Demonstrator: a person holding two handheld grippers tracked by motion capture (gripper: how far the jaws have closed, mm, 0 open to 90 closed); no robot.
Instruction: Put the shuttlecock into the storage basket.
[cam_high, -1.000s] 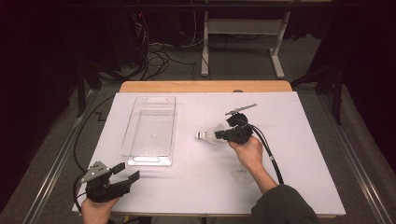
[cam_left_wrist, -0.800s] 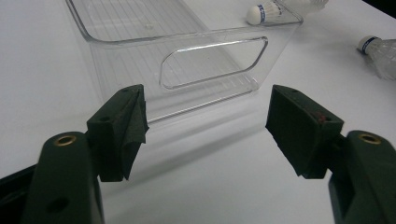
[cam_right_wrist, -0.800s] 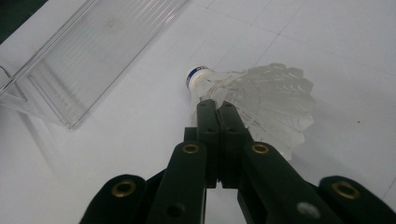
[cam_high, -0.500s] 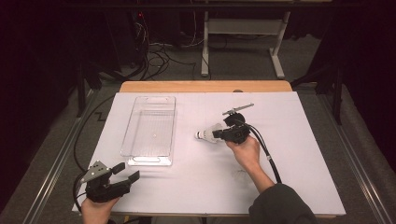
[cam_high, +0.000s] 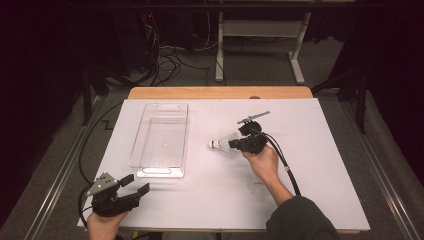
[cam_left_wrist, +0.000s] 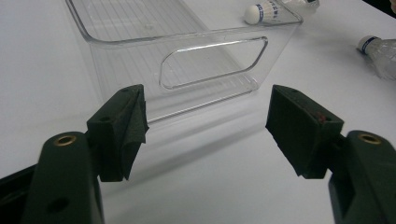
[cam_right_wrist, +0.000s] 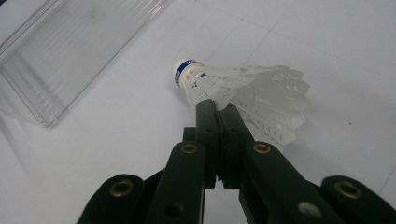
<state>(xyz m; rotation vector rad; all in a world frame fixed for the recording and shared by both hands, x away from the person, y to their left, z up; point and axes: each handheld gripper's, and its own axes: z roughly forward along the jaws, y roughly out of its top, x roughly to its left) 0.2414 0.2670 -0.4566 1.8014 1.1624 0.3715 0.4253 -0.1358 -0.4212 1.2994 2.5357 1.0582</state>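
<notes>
The right gripper (cam_right_wrist: 217, 109) is clenched on the feather skirt of a white shuttlecock (cam_right_wrist: 243, 93), apparently resting on the white table (cam_high: 310, 165), right of the clear plastic bin (cam_high: 161, 140). The left gripper (cam_left_wrist: 205, 126) stands released at the near left corner.

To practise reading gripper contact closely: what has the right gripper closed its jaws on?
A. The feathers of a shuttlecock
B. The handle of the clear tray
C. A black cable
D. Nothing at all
A: in the right gripper view the right gripper has its jaws pinched together on the white feather skirt of the shuttlecock, just behind its cork tip.
</notes>
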